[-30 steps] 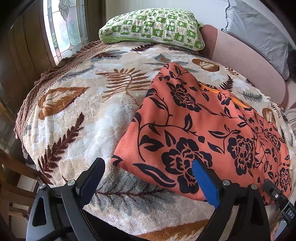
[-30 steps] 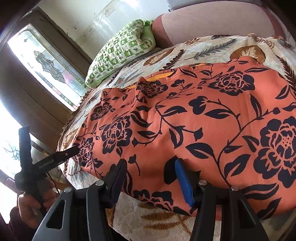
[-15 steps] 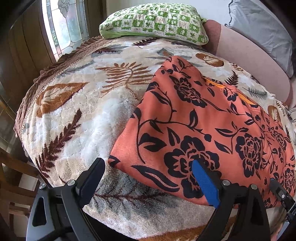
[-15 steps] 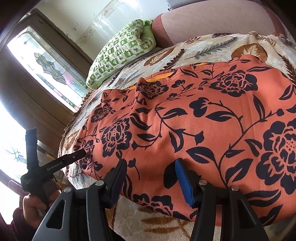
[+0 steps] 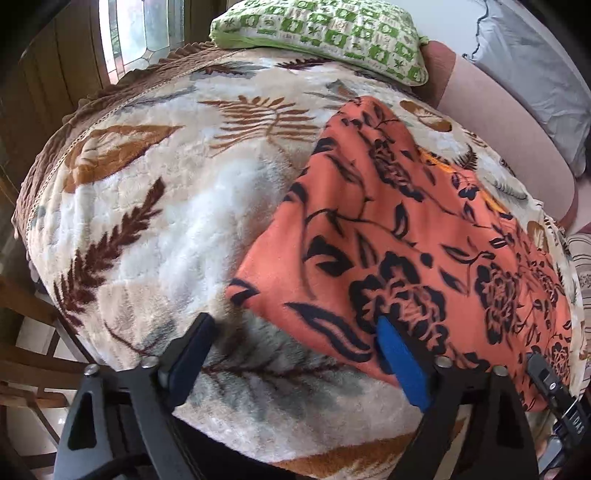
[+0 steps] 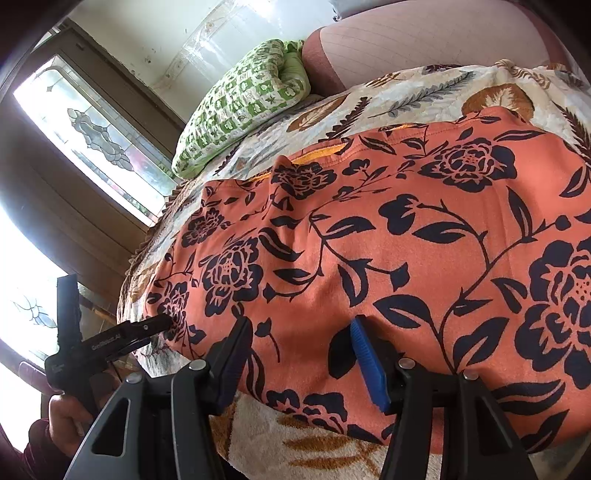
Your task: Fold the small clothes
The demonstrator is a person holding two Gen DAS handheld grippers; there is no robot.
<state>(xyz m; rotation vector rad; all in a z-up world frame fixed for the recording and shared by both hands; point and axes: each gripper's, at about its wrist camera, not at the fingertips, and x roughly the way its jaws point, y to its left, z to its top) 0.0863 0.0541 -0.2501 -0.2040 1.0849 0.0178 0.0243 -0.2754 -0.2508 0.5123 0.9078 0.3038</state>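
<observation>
An orange garment with a dark floral print [image 5: 406, 236] lies spread flat on a leaf-patterned plush blanket [image 5: 177, 221]; it also fills the right wrist view [image 6: 406, 258]. My left gripper [image 5: 295, 354] is open, low at the garment's near left corner, its right finger over the hem. My right gripper [image 6: 299, 354] is open at the near hem, with the cloth between its fingers. The left gripper shows in the right wrist view [image 6: 162, 325], its tip at the garment's left corner.
A green checked pillow [image 5: 317, 33] lies at the far end by a pink padded headboard [image 5: 491, 122] and a grey pillow [image 5: 532, 62]. A stained-glass window [image 6: 107, 147] and wood panelling stand to the left. A wooden chair [image 5: 22, 350] stands beside the bed.
Both grippers have moved forward to the garment's near hem. The left gripper's tip now reaches the left corner. The jaws stay open.
</observation>
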